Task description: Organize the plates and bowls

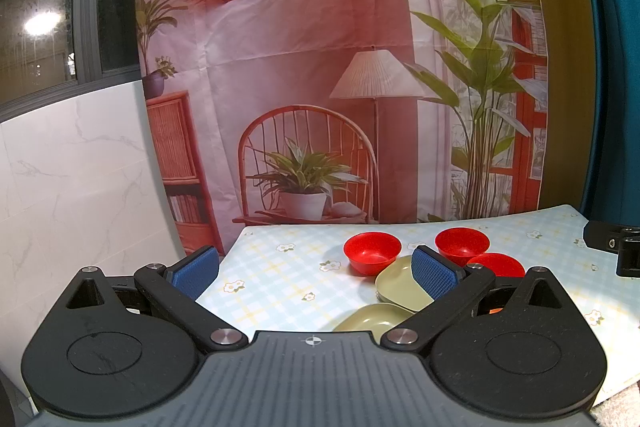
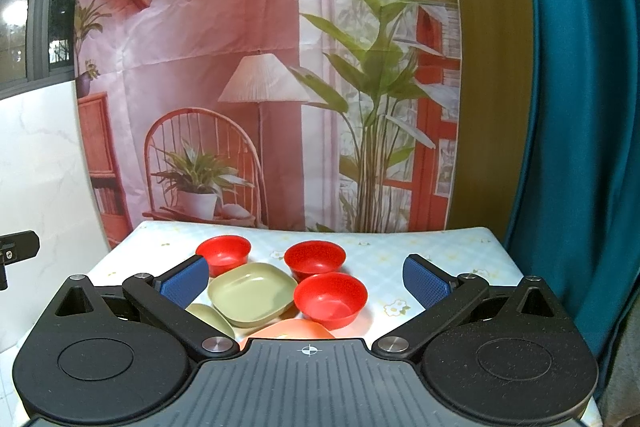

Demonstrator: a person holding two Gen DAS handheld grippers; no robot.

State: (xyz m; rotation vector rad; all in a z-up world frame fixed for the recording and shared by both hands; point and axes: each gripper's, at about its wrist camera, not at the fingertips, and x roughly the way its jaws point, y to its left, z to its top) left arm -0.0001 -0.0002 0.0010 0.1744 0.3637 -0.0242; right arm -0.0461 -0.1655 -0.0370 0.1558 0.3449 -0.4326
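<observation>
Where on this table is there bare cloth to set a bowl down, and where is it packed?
Bare tablecloth lies right of the three red bowls, toward the teal curtain, and left of the far-left bowl in the left wrist view. The middle is crowded: bowls, green plates and an orange plate sit close together.

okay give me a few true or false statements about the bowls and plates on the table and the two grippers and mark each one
1. Three red bowls sit on the table. True.
2. The right gripper holds a bowl. False: it is open and empty.
3. The bowls are stacked. False: each stands apart.
4. A green plate lies among the bowls. True.
5. The left gripper is open. True.
</observation>
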